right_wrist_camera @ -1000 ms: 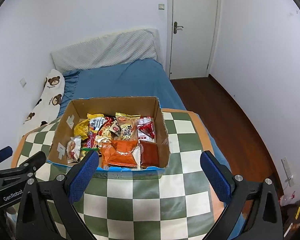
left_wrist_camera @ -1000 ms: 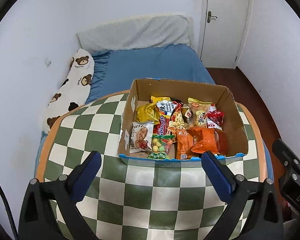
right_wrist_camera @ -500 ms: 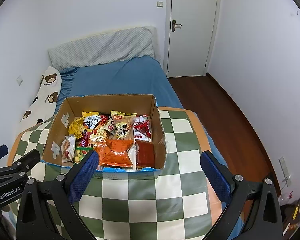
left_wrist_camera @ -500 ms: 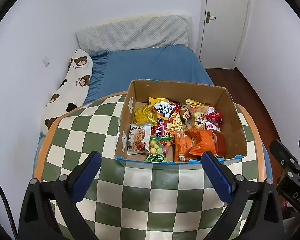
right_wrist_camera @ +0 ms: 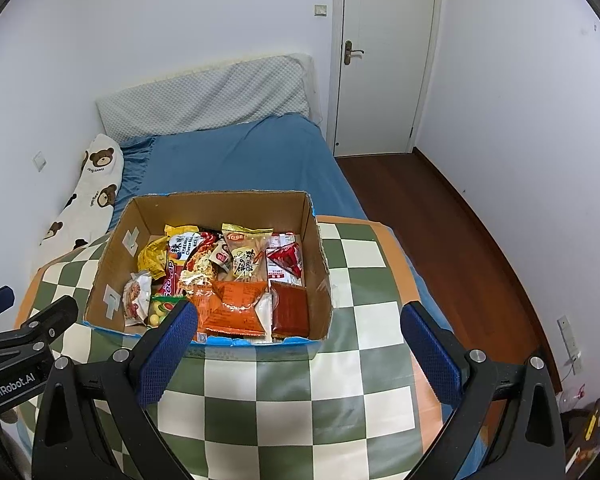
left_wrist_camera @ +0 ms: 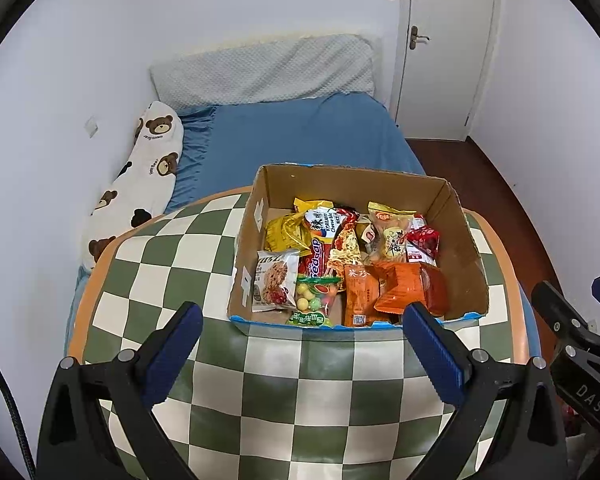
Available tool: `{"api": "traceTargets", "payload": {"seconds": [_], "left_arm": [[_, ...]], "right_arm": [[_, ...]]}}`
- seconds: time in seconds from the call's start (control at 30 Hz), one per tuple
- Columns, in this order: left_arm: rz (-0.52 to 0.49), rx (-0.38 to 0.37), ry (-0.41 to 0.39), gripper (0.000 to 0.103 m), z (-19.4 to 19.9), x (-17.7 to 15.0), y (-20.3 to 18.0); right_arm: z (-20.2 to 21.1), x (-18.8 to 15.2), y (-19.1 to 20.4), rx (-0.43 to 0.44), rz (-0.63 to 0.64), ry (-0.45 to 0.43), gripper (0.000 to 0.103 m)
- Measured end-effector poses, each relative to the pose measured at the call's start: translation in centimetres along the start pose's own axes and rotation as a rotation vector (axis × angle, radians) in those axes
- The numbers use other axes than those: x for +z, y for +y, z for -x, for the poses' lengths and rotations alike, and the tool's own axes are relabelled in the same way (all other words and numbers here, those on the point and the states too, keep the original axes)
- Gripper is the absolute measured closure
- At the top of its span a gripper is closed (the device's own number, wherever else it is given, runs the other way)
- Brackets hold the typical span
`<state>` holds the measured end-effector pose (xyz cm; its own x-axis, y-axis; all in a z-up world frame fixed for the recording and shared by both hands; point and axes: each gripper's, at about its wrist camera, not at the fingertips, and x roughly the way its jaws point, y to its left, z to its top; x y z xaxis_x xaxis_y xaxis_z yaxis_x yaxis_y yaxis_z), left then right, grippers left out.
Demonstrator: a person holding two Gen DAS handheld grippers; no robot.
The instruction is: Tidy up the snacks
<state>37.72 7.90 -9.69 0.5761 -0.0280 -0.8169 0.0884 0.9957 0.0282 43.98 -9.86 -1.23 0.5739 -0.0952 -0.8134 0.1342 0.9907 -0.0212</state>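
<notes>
Left wrist view
- Left gripper (left_wrist_camera: 298, 330): jaws spread wide, nothing between them, held above the near part of the worktop (left_wrist_camera: 172, 264).
- Box (left_wrist_camera: 466, 258): open cardboard box on the worktop, ahead of the jaws and shifted toward the right finger; its blue front edge lies just past the fingertips.
- Snacks (left_wrist_camera: 352, 256): loose packets piled inside the box. A biscuit pack (left_wrist_camera: 275, 280) and a candy bag (left_wrist_camera: 315, 298) sit in the front-left corner; orange packets (left_wrist_camera: 396, 288) fill the front right.
- Right gripper (left_wrist_camera: 576, 328): seen at the right edge, beside the box's right wall.

Right wrist view
- Right gripper (right_wrist_camera: 298, 330): jaws also wide apart and empty.
- Box (right_wrist_camera: 320, 256): ahead and to the left of centre; the left finger overlaps its front edge, the right finger stands over bare worktop (right_wrist_camera: 364, 276).
- Long axis: the box runs crosswise to both grippers.
- Judgement: the orange packets (right_wrist_camera: 236, 308) lie nearest the right gripper; the front-left packets lie nearer the left one. Either needs a forward, downward reach over the front wall.
</notes>
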Motion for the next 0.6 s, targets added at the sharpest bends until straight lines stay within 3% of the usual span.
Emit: {"api": "traceTargets", "payload": {"seconds": [0.6], "left_arm": [[-0.013, 0.0, -0.005, 0.0, 0.33, -0.11, -0.5]], "right_arm": [[0.43, -0.68, -0.26, 0.002, -0.012, 0.002, 0.0]]}}
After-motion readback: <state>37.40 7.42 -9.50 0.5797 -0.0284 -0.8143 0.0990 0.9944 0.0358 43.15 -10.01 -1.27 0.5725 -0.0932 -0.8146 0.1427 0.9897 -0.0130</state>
